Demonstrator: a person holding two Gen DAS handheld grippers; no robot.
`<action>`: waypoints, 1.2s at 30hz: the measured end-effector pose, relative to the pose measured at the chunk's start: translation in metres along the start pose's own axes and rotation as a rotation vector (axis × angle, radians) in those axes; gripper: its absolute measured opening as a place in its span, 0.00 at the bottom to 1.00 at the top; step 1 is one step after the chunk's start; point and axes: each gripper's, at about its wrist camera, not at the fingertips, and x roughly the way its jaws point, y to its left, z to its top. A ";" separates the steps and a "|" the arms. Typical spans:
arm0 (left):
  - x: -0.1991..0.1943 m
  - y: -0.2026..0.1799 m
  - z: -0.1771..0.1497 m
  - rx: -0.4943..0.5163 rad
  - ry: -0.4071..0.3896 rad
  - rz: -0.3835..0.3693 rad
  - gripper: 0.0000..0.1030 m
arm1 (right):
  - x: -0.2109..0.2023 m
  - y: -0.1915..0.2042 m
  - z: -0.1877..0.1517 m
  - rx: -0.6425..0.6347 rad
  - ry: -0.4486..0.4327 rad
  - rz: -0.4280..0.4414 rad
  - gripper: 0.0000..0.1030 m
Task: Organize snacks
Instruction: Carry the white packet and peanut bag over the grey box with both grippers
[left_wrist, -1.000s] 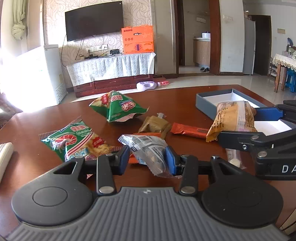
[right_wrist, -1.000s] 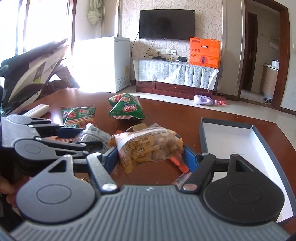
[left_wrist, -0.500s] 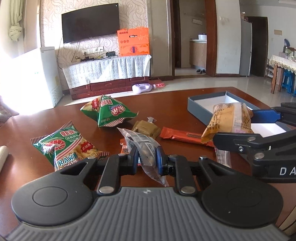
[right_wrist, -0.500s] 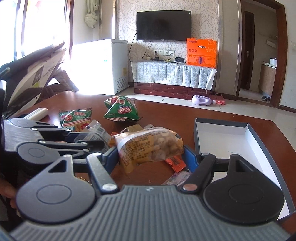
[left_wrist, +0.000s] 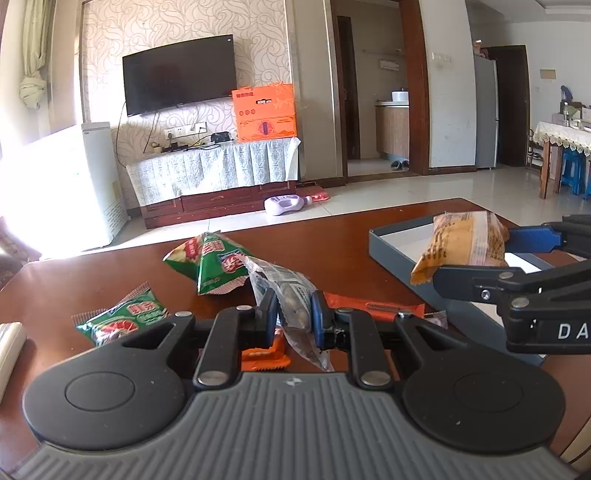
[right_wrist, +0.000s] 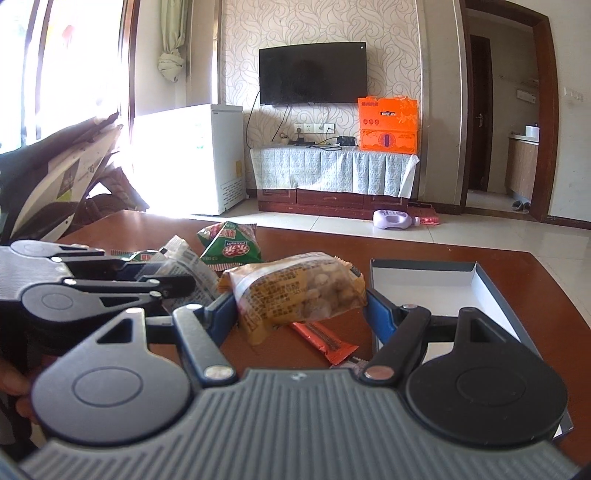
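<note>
The left gripper (left_wrist: 293, 317) has its blue-padded fingers drawn close together, pinching a crinkly clear plastic packet (left_wrist: 291, 295) with dark contents and printed text; the packet stands upright between the pads, its lower tail hanging below them. The right gripper (right_wrist: 299, 310) is spread wider and clamps a puffy yellow-orange bag (right_wrist: 299, 291) of pale nuts by its two ends, held clear of the table (right_wrist: 424, 254) and just beside the near-left corner of a shallow grey box (right_wrist: 491, 291) with a white floor.

On the glossy reddish-brown table lie two green foil bags: one pyramid-shaped (left_wrist: 212, 264) behind the clear packet, one flat with serrated ends (left_wrist: 125, 319) to the left. A long orange wrapped bar (left_wrist: 373, 306) lies between the left gripper and the box, and an orange wrapper (left_wrist: 264, 354) shows under the left fingers. A pale ribbed object (left_wrist: 9, 343) sits at the far left edge, too cut off to identify
</note>
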 end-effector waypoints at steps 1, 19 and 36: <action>0.000 -0.004 0.001 0.012 -0.005 0.001 0.22 | -0.001 -0.001 0.000 0.000 -0.004 -0.004 0.73; 0.021 -0.069 0.046 0.065 -0.092 -0.101 0.22 | -0.017 -0.050 -0.011 0.007 -0.015 -0.150 0.73; 0.068 -0.134 0.070 0.066 -0.106 -0.186 0.22 | -0.016 -0.096 -0.027 0.091 0.027 -0.238 0.73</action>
